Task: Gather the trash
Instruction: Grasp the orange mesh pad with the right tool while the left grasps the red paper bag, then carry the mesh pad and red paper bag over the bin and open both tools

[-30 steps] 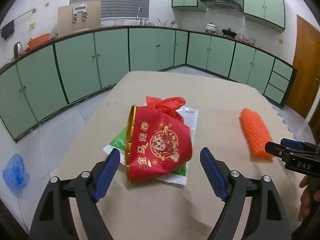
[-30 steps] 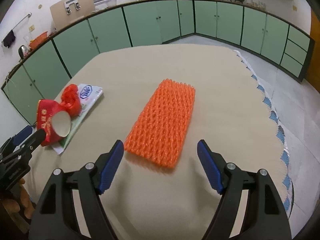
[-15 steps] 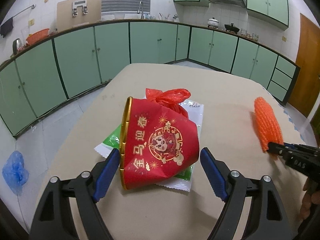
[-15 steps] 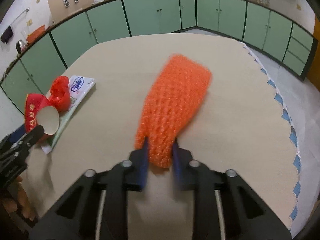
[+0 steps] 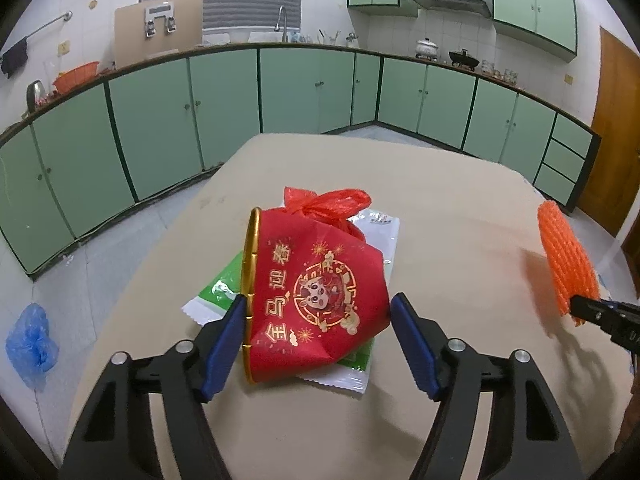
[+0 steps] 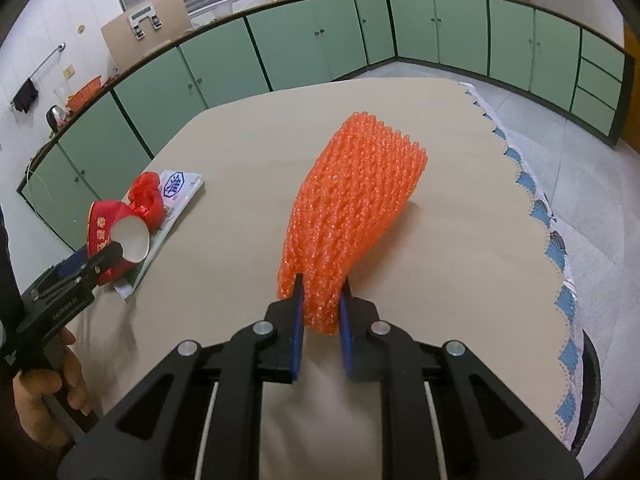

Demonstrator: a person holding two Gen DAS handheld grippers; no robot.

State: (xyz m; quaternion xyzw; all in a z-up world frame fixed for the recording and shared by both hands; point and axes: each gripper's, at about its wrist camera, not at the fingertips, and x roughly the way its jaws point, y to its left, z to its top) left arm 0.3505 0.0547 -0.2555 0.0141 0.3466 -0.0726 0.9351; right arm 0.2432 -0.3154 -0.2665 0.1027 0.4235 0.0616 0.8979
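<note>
A red paper cup [image 5: 316,300] with gold rim and Chinese print lies on its side on a white and green plastic wrapper [image 5: 362,376], with a red plastic bag [image 5: 328,202] behind it. My left gripper [image 5: 318,338] is open, its blue pads on either side of the cup. My right gripper [image 6: 320,320] is shut on the near end of an orange foam net [image 6: 352,216] and holds it lifted off the table. The net also shows at the right of the left wrist view [image 5: 564,260]. The cup's open mouth shows in the right wrist view [image 6: 130,238].
The beige table [image 6: 460,240] has a scalloped cloth edge on the right [image 6: 552,240]. Green cabinets [image 5: 224,112] run along the walls. A blue plastic bag [image 5: 30,344] lies on the floor at the left.
My right gripper closed on the orange net and lifted its near end off the table. My left gripper moved forward so its pads flank the red cup.
</note>
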